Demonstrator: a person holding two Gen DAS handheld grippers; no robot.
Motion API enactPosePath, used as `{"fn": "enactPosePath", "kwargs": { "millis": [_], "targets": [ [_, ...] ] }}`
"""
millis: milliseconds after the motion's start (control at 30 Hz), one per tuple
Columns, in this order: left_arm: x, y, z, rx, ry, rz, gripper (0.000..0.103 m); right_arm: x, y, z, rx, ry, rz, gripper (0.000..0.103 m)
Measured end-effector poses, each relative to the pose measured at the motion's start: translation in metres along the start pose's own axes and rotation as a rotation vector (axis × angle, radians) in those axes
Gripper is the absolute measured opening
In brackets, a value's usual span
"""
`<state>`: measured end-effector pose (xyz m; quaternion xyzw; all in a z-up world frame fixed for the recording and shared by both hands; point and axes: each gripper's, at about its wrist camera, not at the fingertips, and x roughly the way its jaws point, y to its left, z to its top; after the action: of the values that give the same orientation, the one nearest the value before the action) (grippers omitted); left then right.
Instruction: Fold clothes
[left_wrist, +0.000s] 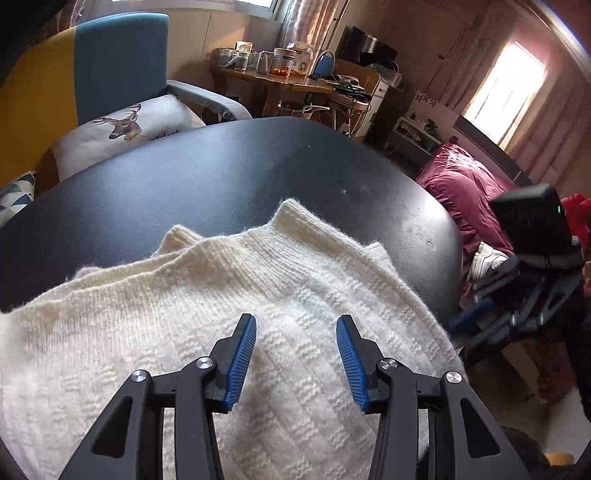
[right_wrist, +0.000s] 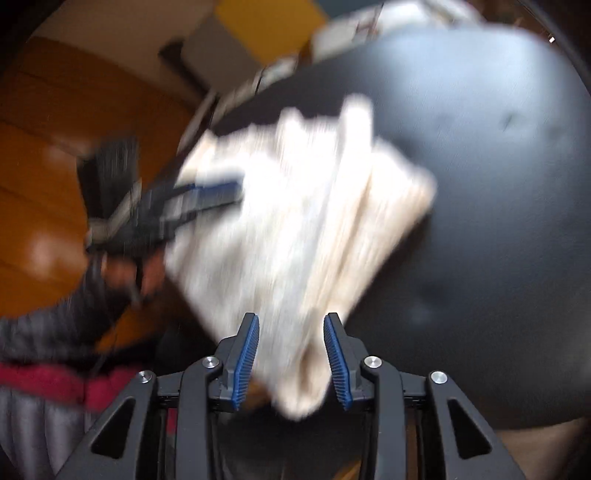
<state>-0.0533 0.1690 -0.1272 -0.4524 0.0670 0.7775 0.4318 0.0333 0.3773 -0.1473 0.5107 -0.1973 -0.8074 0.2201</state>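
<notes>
A cream knitted sweater (left_wrist: 229, 295) lies folded on the black round table (left_wrist: 207, 177), its near part reaching the table's front edge. My left gripper (left_wrist: 295, 325) hovers just above the knit, open, nothing between its blue pads. In the right wrist view, which is blurred by motion, the sweater (right_wrist: 295, 229) lies on the table (right_wrist: 480, 184) and one corner of it sits between the fingers of my right gripper (right_wrist: 290, 325), which stands open. The left gripper (right_wrist: 207, 192) appears there at the sweater's left edge, held by a hand. The right gripper's body (left_wrist: 532, 266) shows off the table's right side.
A blue and yellow armchair (left_wrist: 92, 74) with a deer cushion (left_wrist: 125, 125) stands behind the table. A cluttered wooden table (left_wrist: 280, 74) is further back. A dark red bedspread (left_wrist: 465, 192) and a white shoe (left_wrist: 487, 258) lie to the right. Orange wood floor (right_wrist: 55, 166) shows at left.
</notes>
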Motion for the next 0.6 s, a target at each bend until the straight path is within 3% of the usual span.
{"fn": "enactPosePath", "kwargs": {
  "millis": [67,167,200,233,333,400,467,600],
  "targets": [
    [-0.001,0.004,-0.005,-0.017,-0.005,0.012,0.046,0.006,0.001,0.016,0.02,-0.085,-0.079,0.038],
    [-0.007,0.006,-0.013,-0.033,-0.033,0.035,0.046,0.033,-0.003,0.042,0.012,-0.089,-0.184,0.038],
    [-0.011,0.007,-0.016,-0.031,-0.043,0.043,0.047,0.044,0.002,0.04,-0.041,-0.069,-0.264,0.038],
    [-0.014,0.008,-0.02,-0.029,-0.053,0.05,0.047,0.056,0.01,0.037,-0.103,-0.045,-0.353,0.028],
    [-0.009,0.015,-0.029,-0.078,-0.036,0.052,0.049,0.089,0.031,0.026,-0.291,0.029,-0.618,0.017],
    [0.003,0.024,-0.038,-0.149,0.01,0.044,0.05,0.091,0.022,0.024,-0.27,0.014,-0.674,0.016],
    [0.004,0.023,-0.044,-0.196,-0.023,0.03,0.05,0.09,0.012,0.023,-0.236,-0.007,-0.719,0.022],
    [0.006,0.018,-0.048,-0.268,-0.055,-0.005,0.051,0.081,-0.01,0.03,-0.116,-0.073,-0.667,0.03]
  ]
}}
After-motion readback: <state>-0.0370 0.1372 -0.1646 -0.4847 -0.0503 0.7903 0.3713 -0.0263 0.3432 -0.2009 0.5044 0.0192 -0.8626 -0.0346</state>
